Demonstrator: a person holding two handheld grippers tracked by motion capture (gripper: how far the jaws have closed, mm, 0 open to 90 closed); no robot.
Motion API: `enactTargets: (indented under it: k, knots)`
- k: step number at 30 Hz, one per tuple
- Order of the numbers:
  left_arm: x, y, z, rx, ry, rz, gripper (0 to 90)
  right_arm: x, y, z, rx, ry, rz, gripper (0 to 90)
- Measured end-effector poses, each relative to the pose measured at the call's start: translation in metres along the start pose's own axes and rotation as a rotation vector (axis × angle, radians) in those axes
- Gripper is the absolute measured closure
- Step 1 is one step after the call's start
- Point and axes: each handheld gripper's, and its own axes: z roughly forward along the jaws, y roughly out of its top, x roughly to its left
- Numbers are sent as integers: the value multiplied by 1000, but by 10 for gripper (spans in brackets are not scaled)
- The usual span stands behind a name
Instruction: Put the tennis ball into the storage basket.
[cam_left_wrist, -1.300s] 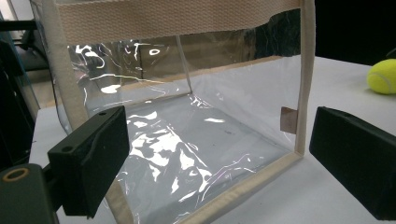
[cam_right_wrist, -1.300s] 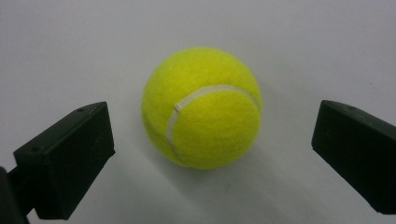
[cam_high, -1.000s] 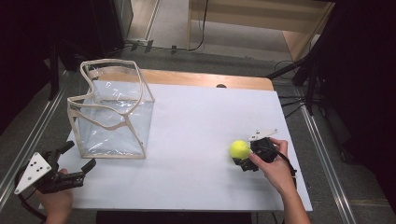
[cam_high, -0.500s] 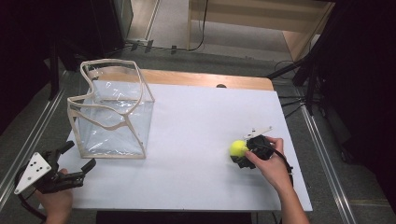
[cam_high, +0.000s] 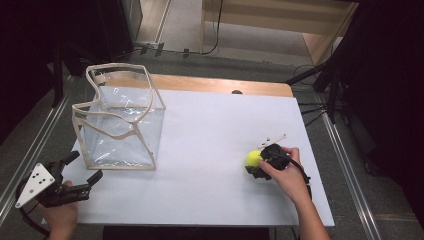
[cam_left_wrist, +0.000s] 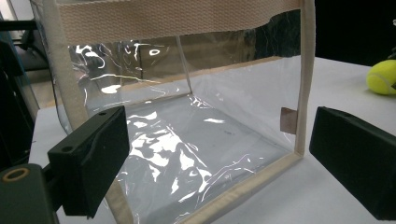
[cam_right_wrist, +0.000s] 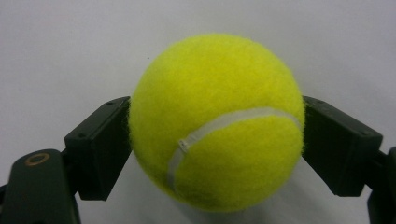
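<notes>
Closing over the last second, the right gripper (cam_high: 258, 165) now pinches the ball (cam_high: 253, 158) between its fingers (cam_right_wrist: 100, 147) at the table's (cam_high: 215, 135) right side, its seam running diagonally, while the left gripper (cam_high: 82, 172) rests released beside the bag (cam_high: 120, 120).

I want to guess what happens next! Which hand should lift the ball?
Probably the right. The right gripper has just been closing, and its pads touch both sides of the ball. The left gripper sits open by the bag.
</notes>
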Motion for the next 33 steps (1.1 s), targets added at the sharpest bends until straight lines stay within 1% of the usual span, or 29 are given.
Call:
enactTargets:
  k: [2, 3, 4, 10, 15, 16, 17, 20, 22, 24, 27, 28, 33]
  knots:
    - [0, 0, 0, -3, -2, -2, 53, 0, 0, 1, 3, 9, 5, 154]
    - [0, 0, 0, -4, -2, -3, 53, 0, 0, 1, 3, 9, 13, 203]
    - [0, 0, 0, -5, -2, -3, 53, 0, 0, 1, 5, 4, 9, 231]
    - [0, 0, 0, -3, -2, -1, 53, 1, 1, 1, 6, -1, -14, 235]
    - [0, 0, 0, -3, -1, -1, 53, 4, 3, 1, 7, 5, -10, 235]
    - [0, 0, 0, -2, 0, -1, 53, 4, 4, 0, 6, 5, -20, 235]
    - [0, 0, 0, -1, 0, -1, 53, 5, 5, 0, 6, 5, -17, 235]
    - [0, 0, 0, -3, -1, -4, 53, 7, 10, -1, -3, 7, -32, 235]
    - [0, 0, 0, -3, -1, -4, 53, 9, 13, -2, -4, 10, -29, 235]
    - [0, 0, 0, -4, -1, -3, 53, 12, 18, -2, -12, 12, -35, 235]
    - [0, 0, 0, -2, -1, -4, 53, 13, 22, -1, -13, 14, -40, 235]
    - [0, 0, 0, -1, -1, -5, 53, 15, 24, -1, -14, 13, -51, 235]
    - [0, 0, 0, -4, -2, -6, 53, 20, 33, 1, -19, 27, -67, 235]
